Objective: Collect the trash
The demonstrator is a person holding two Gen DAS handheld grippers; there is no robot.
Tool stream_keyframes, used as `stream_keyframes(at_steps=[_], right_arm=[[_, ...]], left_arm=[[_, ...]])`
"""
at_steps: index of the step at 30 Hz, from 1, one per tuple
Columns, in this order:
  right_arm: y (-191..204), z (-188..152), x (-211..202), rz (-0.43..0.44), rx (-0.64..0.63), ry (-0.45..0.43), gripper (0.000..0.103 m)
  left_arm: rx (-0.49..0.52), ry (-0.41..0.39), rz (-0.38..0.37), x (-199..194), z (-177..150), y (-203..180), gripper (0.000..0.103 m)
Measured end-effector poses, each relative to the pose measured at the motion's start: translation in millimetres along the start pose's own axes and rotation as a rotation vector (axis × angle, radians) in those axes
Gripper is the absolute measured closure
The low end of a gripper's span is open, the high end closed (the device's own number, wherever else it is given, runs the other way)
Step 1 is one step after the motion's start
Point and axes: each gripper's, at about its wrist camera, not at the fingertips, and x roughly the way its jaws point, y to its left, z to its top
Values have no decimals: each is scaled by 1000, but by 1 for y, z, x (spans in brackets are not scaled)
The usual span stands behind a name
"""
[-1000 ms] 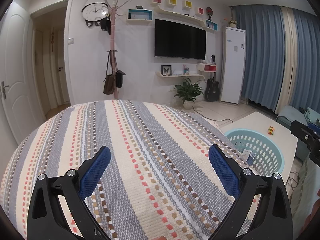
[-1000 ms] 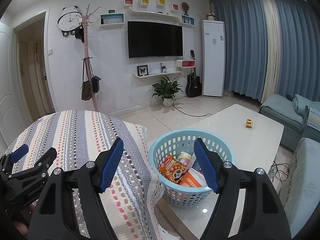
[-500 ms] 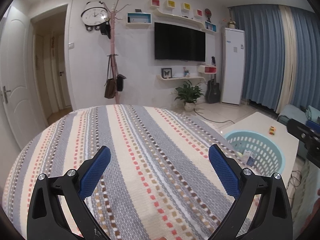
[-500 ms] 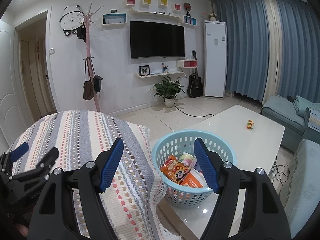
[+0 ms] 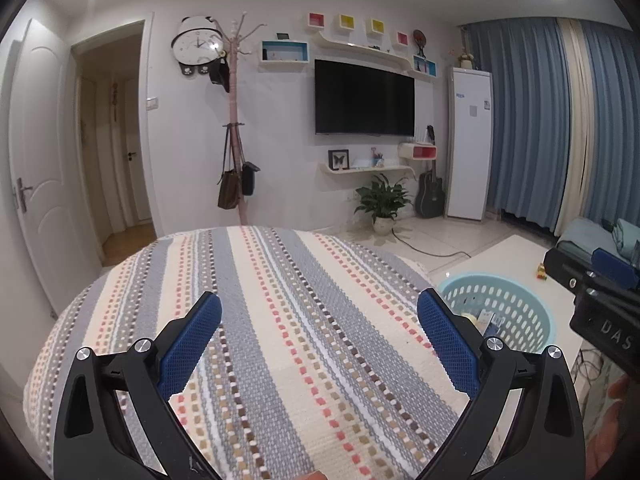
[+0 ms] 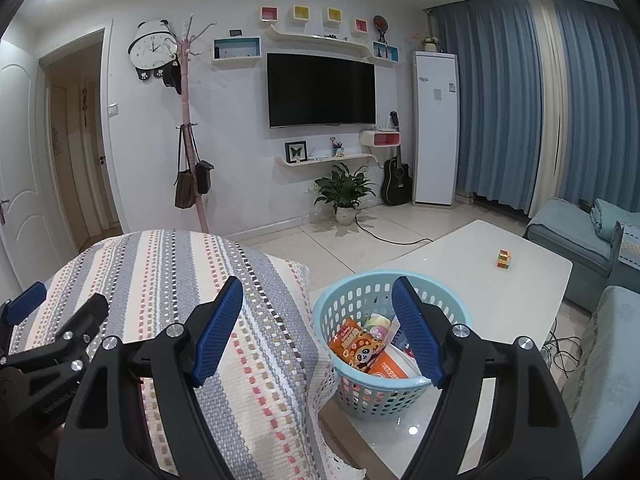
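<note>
Trash (image 6: 370, 350), mostly glossy snack packets with an orange panda-printed one on top, sits in a round pale-blue plastic basket (image 6: 348, 394) with slotted walls on the smooth white bench (image 6: 472, 264). The left tool (image 5: 320, 334) hangs spread and empty above a woven striped cover (image 5: 280, 280); the right tool (image 6: 318, 326), with ribbed blue pads, is spread and empty beside the basket

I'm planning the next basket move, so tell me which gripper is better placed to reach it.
Right. The right gripper is open and empty, and the light blue laundry basket with its snack packets sits just ahead by its right finger. The left gripper, also open, faces only the striped woven cover.
</note>
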Motion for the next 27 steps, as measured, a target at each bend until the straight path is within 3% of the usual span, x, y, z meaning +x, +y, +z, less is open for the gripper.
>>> stream_keyframes(at_steps=[17,20,23,27], right_arm=[[9,-5,-13,32,-8,3,30],[10,-6,-12,29,-9,8,30],[11,-5,-9,28,-12,24,30],[14,-7,-8,23,-28,29,30]], left_arm=[[-11,-53,68,-31,4,4,8],[-2,-41,89,-28,5,5,8],[-2,5,52,-22,4,6,8],[-14,16,55,-20,0,13,8]])
